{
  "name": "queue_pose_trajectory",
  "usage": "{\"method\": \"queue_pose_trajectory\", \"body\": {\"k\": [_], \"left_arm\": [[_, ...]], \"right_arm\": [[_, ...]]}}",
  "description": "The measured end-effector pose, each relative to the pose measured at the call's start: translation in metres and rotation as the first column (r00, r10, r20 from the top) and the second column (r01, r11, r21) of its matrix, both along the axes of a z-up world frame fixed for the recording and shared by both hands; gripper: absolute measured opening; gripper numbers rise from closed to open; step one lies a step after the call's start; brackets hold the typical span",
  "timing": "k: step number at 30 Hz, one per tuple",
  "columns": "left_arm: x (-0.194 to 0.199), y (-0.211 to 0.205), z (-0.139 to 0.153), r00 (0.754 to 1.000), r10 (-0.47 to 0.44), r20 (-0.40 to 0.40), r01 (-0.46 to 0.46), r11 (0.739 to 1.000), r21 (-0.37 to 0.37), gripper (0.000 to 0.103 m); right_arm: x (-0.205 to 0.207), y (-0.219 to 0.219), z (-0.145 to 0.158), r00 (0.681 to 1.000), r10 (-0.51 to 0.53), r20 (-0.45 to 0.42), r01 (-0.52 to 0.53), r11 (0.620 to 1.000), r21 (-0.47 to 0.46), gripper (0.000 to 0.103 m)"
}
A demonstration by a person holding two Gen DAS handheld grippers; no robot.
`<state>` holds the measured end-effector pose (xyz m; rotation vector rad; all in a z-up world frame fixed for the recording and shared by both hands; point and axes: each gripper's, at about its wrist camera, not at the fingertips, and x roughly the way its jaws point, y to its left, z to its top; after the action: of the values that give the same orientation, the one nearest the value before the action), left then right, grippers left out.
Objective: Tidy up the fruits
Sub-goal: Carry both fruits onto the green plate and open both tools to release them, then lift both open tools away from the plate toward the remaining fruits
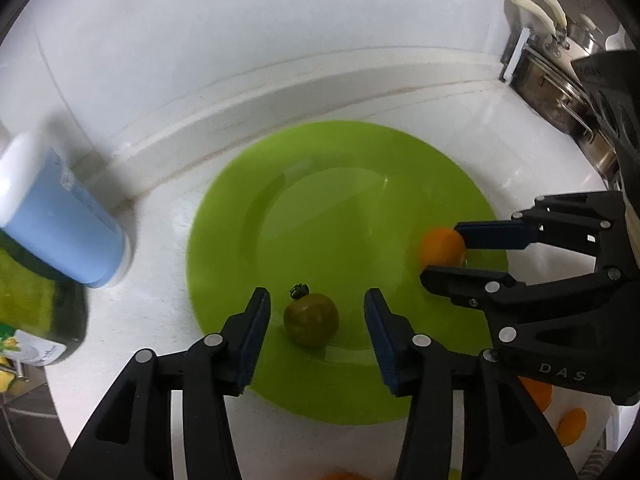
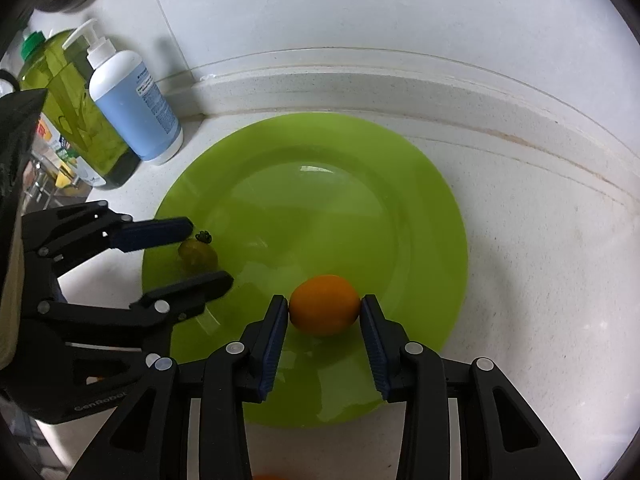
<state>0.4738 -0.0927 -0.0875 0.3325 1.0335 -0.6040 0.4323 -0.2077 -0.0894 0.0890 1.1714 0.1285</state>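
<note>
Both wrist views look down closely (opposite sides) on green plate (image 1: 224, 240).

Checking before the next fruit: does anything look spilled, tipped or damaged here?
Nothing stands out. The green tomato and orange fruit sit whole on the green plate, and the blue pump bottle stands upright.

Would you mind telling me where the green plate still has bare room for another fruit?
The green plate is bare across its centre and back, toward the counter ledge. Its front is crowded: green tomato front-left, orange fruit front-right, each between hand-held gripper fingers.
</note>
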Motion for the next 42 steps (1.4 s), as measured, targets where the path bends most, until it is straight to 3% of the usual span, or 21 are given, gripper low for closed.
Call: {"method": "queue_pose_trajectory", "body": {"k": [9, 17, 21, 25, 36, 42], "left_arm": [[-0.035, 0.024, 0.045, 0.99, 0.065, 0.123, -0.058, 0.996, -0.064, 0.066], [-0.088, 0.057, 0.087, 0.964, 0.147, 0.222, -0.115, 0.982, -0.152, 0.078], [-0.121, 0.072, 0.1, 0.948, 0.183, 0.261, -0.142, 0.975, -0.168, 0.083], [-0.151, 0.08, 0.105, 0.935, 0.218, 0.278, -0.172, 0.968, -0.182, 0.087], [-0.214, 0.105, 0.101, 0.912, 0.281, 0.3, -0.228, 0.953, -0.198, 0.09], [-0.243, 0.12, 0.091, 0.899, 0.314, 0.304, -0.264, 0.945, -0.194, 0.09]], "right_arm": [[-0.033, 0.001, 0.038, 0.992, -0.039, 0.119, 0.041, 0.999, -0.01, 0.046], [-0.086, 0.009, 0.082, 0.962, -0.08, 0.261, 0.088, 0.996, -0.021, 0.062], [-0.117, 0.017, 0.096, 0.95, -0.078, 0.303, 0.093, 0.995, -0.035, 0.063], [-0.149, 0.024, 0.109, 0.934, -0.085, 0.347, 0.108, 0.993, -0.048, 0.068], [-0.211, 0.042, 0.115, 0.909, -0.113, 0.401, 0.139, 0.99, -0.035, 0.068], [-0.233, 0.05, 0.105, 0.919, -0.113, 0.379, 0.136, 0.99, -0.033, 0.068]]}}
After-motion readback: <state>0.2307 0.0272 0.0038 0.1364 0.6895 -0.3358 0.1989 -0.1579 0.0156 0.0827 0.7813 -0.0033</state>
